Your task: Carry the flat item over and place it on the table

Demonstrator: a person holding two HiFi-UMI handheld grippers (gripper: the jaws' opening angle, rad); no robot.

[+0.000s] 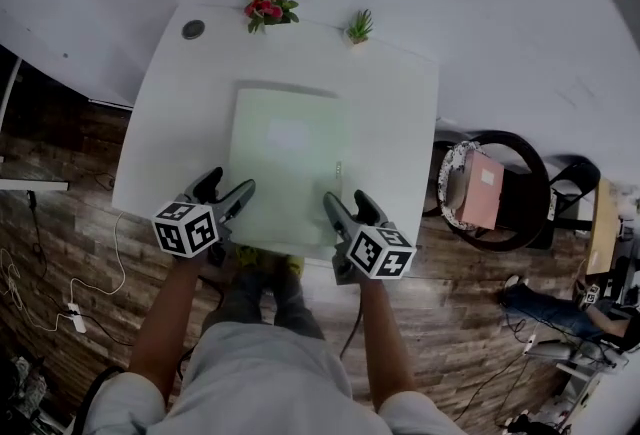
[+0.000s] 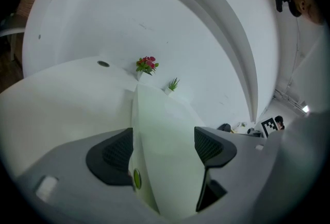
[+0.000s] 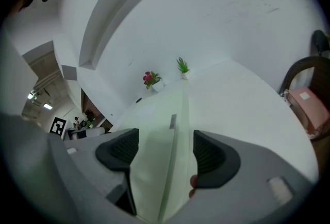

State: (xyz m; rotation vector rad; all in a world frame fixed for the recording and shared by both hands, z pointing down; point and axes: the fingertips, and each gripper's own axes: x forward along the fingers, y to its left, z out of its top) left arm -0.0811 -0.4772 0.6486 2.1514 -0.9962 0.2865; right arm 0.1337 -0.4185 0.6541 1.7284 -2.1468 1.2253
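Gripped at near-left corner by left gripper (image 1: 228,185) and at near-right corner by right gripper (image 1: 345,198): flat item (image 1: 290,158). Spread over middle of table (image 1: 170,123), with near edge poking past table's near edge toward the person. Can't tell whether resting on the top or held just above it; thin shadow along far edge.

Left gripper view: closed on flat item, black pads (image 2: 118,152) pressed against it from either side, gap btwn them filled by it. Right gripper view: same, clamped on the sheet w/ pads tight to it.

Flat item: thin, rectangular, pale green, smooth, w/ a paler patch near centre. Small grey tab (image 1: 338,170) close to right edge. Round yellow-green stud (image 2: 136,178) at left edge, just beside left pad.

Pads: rounded wedges w/ fine gridded texture, set in smooth grey plastic fingers.

Table: white, matt, squarish w/ rounded corners. Round grey grommet (image 1: 193,29) at far-left corner.

Along far edge: pot of pink flowers (image 1: 268,8), then small spiky green plant (image 1: 359,25) to its right, both well apart from flat item.

Floor (image 1: 60,243): dark wood planks.

Right of table: round dark chair (image 1: 520,188) w/ pink box (image 1: 483,189) on it.
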